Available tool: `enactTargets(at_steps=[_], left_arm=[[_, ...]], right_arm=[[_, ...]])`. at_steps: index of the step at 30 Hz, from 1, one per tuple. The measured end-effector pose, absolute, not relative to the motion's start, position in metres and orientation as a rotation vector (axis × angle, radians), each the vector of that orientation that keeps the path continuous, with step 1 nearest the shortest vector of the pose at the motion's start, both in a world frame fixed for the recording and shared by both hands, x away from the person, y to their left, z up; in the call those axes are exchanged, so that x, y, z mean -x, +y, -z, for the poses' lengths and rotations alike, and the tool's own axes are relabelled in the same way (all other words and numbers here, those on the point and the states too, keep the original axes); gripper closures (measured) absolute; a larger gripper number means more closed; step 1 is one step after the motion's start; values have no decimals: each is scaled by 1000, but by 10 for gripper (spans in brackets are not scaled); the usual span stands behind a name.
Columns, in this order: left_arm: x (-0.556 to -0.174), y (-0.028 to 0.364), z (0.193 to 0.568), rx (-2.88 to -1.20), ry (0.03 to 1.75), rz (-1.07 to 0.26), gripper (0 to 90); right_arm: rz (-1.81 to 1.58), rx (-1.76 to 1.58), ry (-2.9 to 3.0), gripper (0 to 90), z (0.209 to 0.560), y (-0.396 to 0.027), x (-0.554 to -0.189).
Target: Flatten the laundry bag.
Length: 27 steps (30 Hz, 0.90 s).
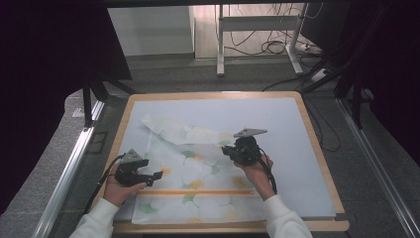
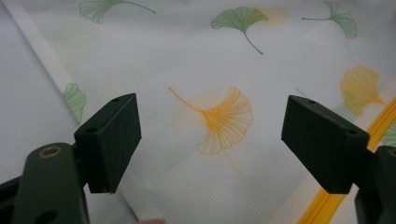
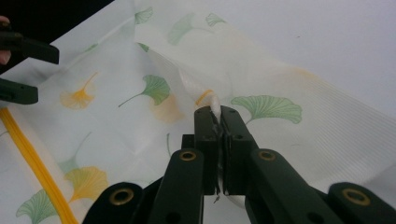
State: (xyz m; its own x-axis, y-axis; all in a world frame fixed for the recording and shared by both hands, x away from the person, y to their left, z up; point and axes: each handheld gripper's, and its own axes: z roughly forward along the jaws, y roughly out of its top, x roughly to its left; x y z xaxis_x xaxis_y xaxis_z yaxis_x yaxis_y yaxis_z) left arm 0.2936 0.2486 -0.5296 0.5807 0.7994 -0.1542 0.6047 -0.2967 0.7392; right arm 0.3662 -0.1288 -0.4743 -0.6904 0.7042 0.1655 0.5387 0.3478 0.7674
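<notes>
A white cloth (image 1: 198, 183) printed with green and yellow ginkgo leaves and an orange stripe (image 1: 198, 192) lies on the near half of the table. Its far part is folded over toward the back left. My left gripper (image 1: 157, 175) hovers at the cloth's left side, open; its jaws (image 2: 210, 140) stand wide apart above a yellow leaf on the cloth (image 2: 224, 70). My right gripper (image 1: 225, 150) is shut on a bunched fold of the cloth (image 3: 140, 135), pinched between its jaws (image 3: 218, 116). The left gripper (image 3: 42, 72) also shows at the far left of the right gripper view.
The table has a wooden rim and a pale blue mat (image 1: 287, 129), bare on its right and far parts. Metal rails (image 1: 64, 178) run along both sides. A desk frame (image 1: 257, 29) and floor cables stand beyond the table.
</notes>
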Motion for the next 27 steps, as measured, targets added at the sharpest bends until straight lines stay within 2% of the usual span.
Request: enactTargets(at_steps=[15, 27], left_arm=[[-292, 248, 529, -2013, 1105, -304, 196], [-292, 249, 529, -2013, 1107, -300, 196]], right_arm=[[-1258, -1206, 2334, 864, 470, -149, -387], [-1230, -1279, 2299, 863, 475, -154, -418]])
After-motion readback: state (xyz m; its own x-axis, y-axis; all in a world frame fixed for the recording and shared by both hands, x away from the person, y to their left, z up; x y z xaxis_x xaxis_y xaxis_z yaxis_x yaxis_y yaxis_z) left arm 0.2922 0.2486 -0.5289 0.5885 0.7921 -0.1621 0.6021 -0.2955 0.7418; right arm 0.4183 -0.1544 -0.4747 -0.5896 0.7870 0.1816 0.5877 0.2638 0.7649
